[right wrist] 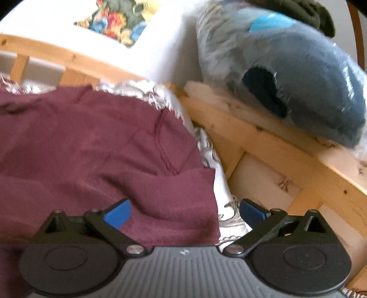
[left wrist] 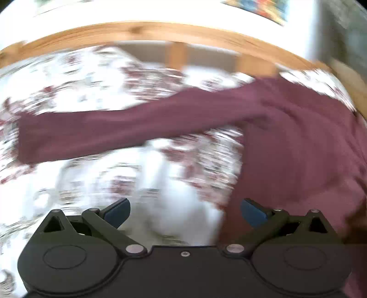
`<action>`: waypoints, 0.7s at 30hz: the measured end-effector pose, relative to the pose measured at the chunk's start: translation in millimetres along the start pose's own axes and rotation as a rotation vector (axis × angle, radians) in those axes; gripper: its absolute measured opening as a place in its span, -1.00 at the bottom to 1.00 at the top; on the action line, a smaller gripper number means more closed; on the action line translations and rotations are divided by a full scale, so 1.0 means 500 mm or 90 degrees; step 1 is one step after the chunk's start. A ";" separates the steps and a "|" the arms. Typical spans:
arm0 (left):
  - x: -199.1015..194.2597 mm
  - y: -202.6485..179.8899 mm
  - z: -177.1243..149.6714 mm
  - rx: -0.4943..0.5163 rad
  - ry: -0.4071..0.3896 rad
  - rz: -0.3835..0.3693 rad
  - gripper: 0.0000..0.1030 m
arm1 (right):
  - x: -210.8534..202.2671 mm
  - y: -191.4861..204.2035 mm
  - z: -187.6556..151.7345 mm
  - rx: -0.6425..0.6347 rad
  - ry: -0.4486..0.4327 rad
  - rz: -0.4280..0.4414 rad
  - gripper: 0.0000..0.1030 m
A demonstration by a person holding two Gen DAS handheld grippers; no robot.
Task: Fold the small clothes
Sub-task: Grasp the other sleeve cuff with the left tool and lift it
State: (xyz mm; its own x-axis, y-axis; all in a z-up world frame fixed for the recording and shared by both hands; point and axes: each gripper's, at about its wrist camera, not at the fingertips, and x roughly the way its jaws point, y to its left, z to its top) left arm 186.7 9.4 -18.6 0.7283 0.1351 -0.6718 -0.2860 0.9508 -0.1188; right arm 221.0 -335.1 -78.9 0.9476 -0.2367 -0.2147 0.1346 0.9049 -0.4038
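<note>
Spreading across a white bedcover printed with dark red flowers [left wrist: 96,82], a maroon long-sleeved knit garment [left wrist: 298,146] is seen lying flat, its body to the right in the left wrist view and one sleeve [left wrist: 114,133] stretched out leftward over the print. The bedding is bounded by a pale pine bed frame [left wrist: 142,32], whose far rail and slats are shown behind the cloth. In the right wrist view the same garment [right wrist: 91,142] is seen filling the left half of the picture, its edge reaching close to the side rail of the frame [right wrist: 275,149]. A blue-grey bundle wrapped in clear plastic [right wrist: 309,87] is shown resting on top of that rail, with a dark green cloth [right wrist: 298,11] behind it. A colourful floral picture [right wrist: 117,20] is seen on the white wall. The left gripper [left wrist: 184,213] is held above the bedcover with its blue-padded jaws wide apart and nothing between them. The right gripper [right wrist: 184,213] is likewise spread wide over the garment's edge, its pads not pressing on the cloth.
</note>
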 end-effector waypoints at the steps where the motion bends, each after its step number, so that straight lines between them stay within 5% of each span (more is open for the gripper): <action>1: -0.004 0.035 0.004 -0.024 -0.008 0.018 0.99 | -0.012 0.000 0.005 0.008 -0.008 0.016 1.00; 11: 0.015 0.261 0.060 -0.158 -0.094 0.210 0.99 | -0.128 0.058 0.022 0.064 -0.016 0.181 1.00; 18: 0.083 0.332 0.112 -0.232 -0.069 0.236 0.82 | -0.150 0.094 0.014 0.049 -0.006 0.232 1.00; 21: 0.086 0.328 0.122 -0.231 -0.082 0.248 0.47 | -0.147 0.092 0.013 0.052 -0.001 0.233 1.00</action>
State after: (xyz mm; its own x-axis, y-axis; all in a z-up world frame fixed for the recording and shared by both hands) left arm 209.1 188.0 -22.1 0.5891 0.5125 -0.6248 -0.7298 0.6694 -0.1389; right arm 159.7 -273.9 -75.9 0.9378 0.1084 -0.3298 -0.1907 0.9546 -0.2287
